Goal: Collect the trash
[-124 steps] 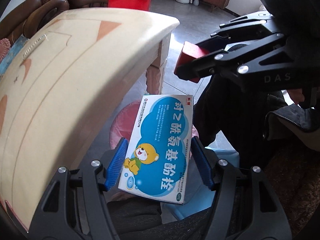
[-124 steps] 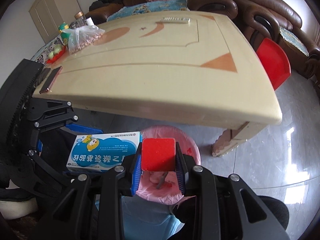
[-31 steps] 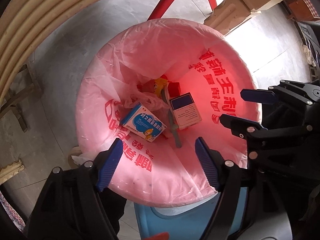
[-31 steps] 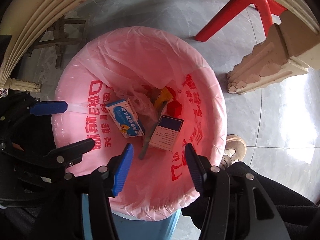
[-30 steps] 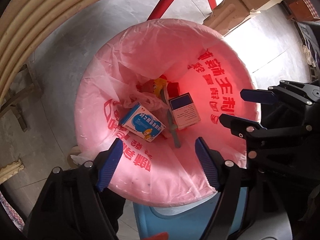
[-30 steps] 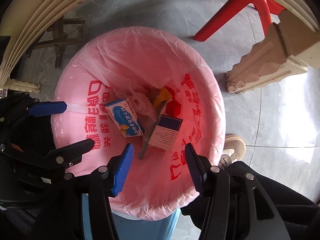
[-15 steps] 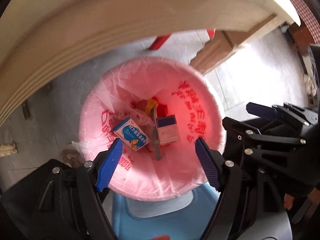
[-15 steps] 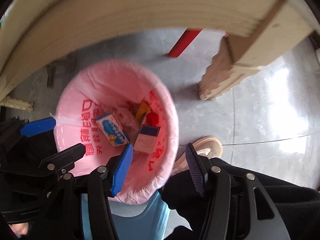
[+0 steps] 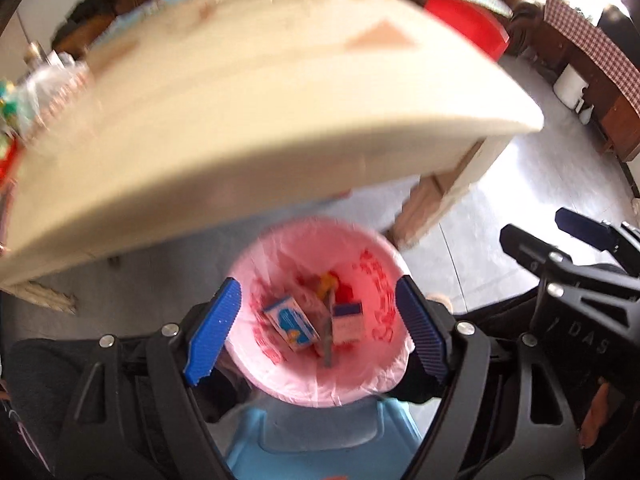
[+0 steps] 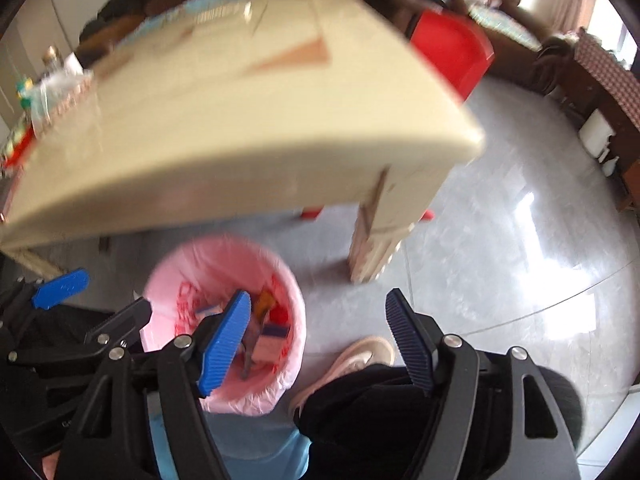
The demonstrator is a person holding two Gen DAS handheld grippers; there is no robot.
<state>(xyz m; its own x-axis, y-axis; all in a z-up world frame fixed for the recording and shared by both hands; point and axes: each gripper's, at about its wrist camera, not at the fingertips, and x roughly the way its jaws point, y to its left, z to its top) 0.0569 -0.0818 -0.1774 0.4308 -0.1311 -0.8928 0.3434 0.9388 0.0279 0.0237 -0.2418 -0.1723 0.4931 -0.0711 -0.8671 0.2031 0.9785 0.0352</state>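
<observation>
Left gripper (image 9: 318,336) and right gripper (image 10: 318,344) poised above the pink-lined bin (image 9: 384,380), apparently angled downward; jaws just opened wider, nothing between them.

The bin (image 9: 320,392), lined with a pink bag printed in red, stands on the floor by the desk's edge; inside lie a blue-and-white medicine box (image 9: 291,323) tilted on its side; a white box with a dark blue end (image 9: 349,322) beside it; a grey stick (image 9: 327,334) between them; a small red block (image 10: 279,314) behind.
</observation>
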